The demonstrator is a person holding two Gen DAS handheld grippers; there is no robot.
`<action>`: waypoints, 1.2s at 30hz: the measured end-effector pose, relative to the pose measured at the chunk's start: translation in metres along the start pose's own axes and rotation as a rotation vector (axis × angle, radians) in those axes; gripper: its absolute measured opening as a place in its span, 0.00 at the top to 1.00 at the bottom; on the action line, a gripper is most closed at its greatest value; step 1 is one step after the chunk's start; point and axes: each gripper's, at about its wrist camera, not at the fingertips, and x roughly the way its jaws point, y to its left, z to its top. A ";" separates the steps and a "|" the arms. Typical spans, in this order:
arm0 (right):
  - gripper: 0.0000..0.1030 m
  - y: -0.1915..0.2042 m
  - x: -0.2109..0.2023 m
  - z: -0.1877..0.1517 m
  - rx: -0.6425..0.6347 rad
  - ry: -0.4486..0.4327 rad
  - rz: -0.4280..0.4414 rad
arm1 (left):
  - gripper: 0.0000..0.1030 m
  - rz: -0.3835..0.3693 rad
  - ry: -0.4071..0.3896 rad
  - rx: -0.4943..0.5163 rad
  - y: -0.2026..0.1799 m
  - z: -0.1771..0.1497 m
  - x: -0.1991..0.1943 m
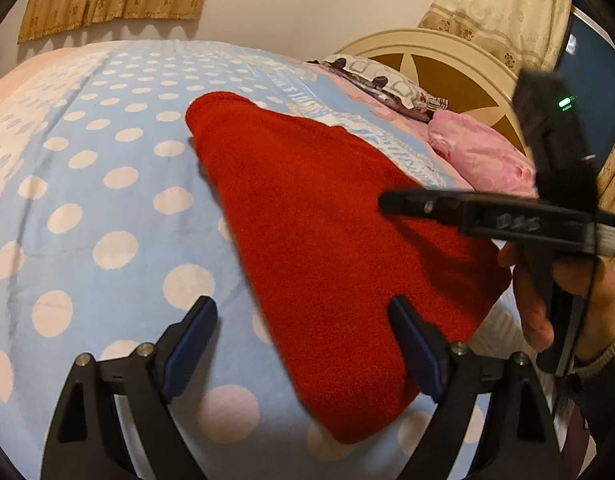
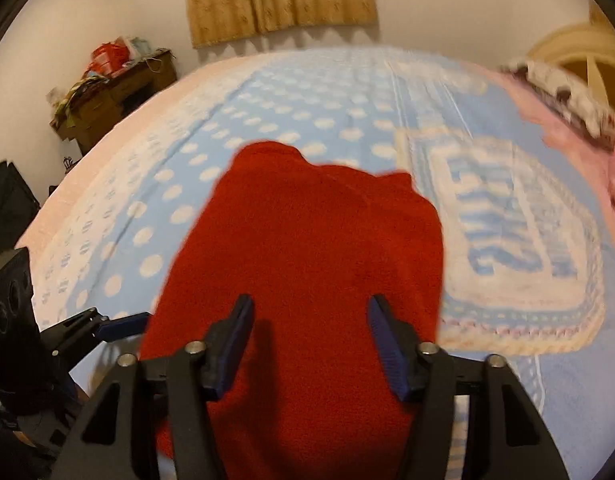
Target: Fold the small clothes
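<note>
Lying flat on polka-dot blue blanket (image 1: 87,200): folded red fleece garment (image 1: 327,240). Left gripper (image 1: 303,344) spread wide, empty, at its near edge. Right gripper (image 2: 307,344) spread, empty, above garment.

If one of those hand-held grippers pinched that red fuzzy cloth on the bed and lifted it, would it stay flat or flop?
Probably flop: the red cloth lies limp on the blanket, its far edge rumpled into soft humps. Its fuzzy, fleece-like surface suggests the pads would grip it, not slide. Pushed, it would likely bunch up, since the blanket beneath looks soft too.
</note>
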 end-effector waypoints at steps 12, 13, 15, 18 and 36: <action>0.58 -0.021 0.000 -0.015 -0.002 -0.018 0.084 | 0.05 -0.013 0.016 -0.037 0.005 -0.006 -0.005; 0.58 -0.023 -0.002 -0.013 0.002 -0.031 0.103 | 0.05 0.008 0.003 -0.027 0.002 -0.006 -0.008; 0.57 -0.033 -0.012 -0.007 0.061 -0.074 0.184 | 0.05 0.037 -0.025 -0.013 -0.002 -0.006 -0.014; 0.56 -0.051 -0.019 0.003 0.134 -0.121 0.195 | 0.05 0.060 -0.046 -0.007 -0.006 -0.004 -0.018; 0.38 -0.097 0.009 0.016 0.210 -0.067 0.210 | 0.05 0.060 0.034 -0.036 -0.015 -0.004 0.001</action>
